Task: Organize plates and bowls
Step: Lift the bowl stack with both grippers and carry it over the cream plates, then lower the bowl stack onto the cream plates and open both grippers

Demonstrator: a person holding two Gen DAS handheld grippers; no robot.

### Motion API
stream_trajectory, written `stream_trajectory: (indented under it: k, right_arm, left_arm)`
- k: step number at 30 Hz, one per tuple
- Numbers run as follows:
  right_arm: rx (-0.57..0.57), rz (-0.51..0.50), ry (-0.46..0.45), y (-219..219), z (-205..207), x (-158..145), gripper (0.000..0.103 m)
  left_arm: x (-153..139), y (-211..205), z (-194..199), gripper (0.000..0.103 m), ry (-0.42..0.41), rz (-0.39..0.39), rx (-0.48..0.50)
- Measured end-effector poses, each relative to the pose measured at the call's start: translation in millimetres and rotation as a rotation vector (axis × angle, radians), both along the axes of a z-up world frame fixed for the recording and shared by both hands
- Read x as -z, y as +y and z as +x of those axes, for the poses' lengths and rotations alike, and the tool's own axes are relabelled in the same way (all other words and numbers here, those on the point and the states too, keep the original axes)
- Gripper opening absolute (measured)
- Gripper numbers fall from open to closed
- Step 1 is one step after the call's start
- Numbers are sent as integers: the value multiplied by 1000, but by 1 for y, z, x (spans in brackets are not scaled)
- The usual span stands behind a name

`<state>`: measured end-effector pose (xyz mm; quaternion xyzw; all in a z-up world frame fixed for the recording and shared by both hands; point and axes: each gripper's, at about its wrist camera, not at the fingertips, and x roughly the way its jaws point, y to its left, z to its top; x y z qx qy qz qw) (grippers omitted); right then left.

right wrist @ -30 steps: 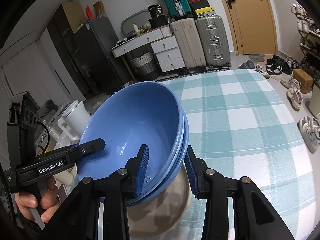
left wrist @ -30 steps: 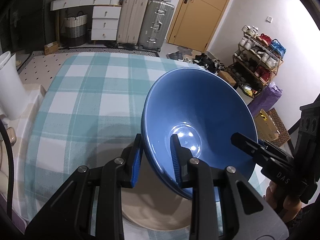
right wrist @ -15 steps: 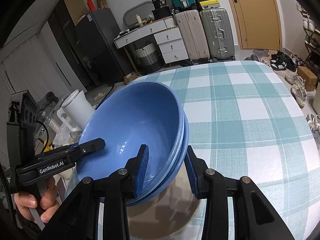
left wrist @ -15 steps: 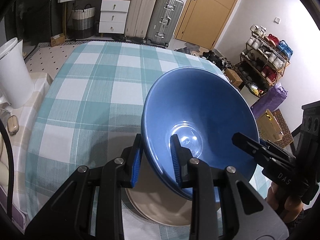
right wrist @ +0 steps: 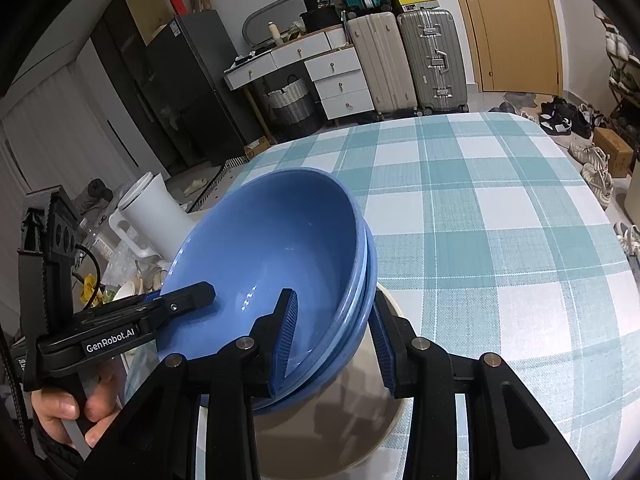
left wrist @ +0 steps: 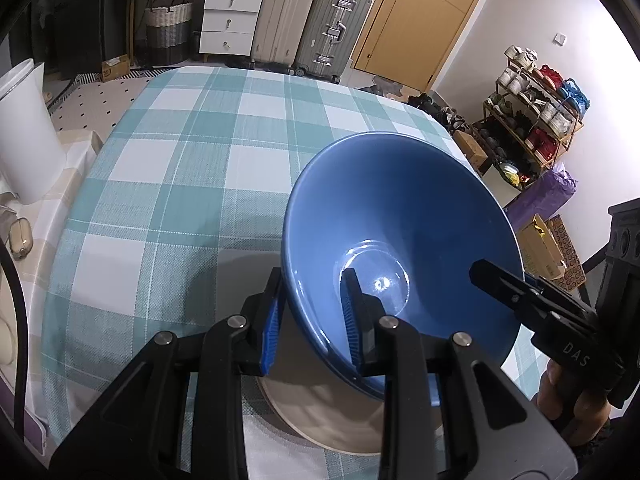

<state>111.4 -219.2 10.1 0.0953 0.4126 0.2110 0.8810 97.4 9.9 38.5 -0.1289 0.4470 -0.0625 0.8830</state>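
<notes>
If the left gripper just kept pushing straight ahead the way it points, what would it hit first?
The left gripper already clamps the rim of the stacked blue bowls, so it would only push them. Beyond lies the checked tablecloth, probably next.

The blue bowls (left wrist: 404, 216) look like glazed ceramic, smooth and glossy, with light glinting in the bottom. The beige plate (left wrist: 332, 420) under them has a duller, satin face. The checked tablecloth (left wrist: 192, 168) is matt woven cloth with a fine, visible grain.
</notes>
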Motion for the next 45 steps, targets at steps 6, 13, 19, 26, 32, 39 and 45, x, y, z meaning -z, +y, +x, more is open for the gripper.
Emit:
stream_trajectory:
  k: [6,13,19,26,32,39,45]
  right_arm:
    - [-2,4,1,0,0,1,37]
    - [-11,12,13,-2,4,4,37]
    - [-23,13,11,-1,5,4,40]
    - [-15,-10,7,-1,5,4,55]
    - [-29,-21,4,-3,4,4,85]
    - [-39,-74,-91,-6,-3,-3,102]
    - [-91,-48,-181,-12,-15,-12,102]
  left_arm:
    - [3,1,4,24,-5,1,2]
    - [3,-1,2,24,-7,5,-1]
    - [5,1,4,27,-3,4,-1]
    - [3,2,0,44,-13,13,-3]
    - [-2,7,-8,65,-44,60,-19]
    - [-19,11,-28,102,-170,143,-11]
    - [-29,17,-53,102,-270,176,0]
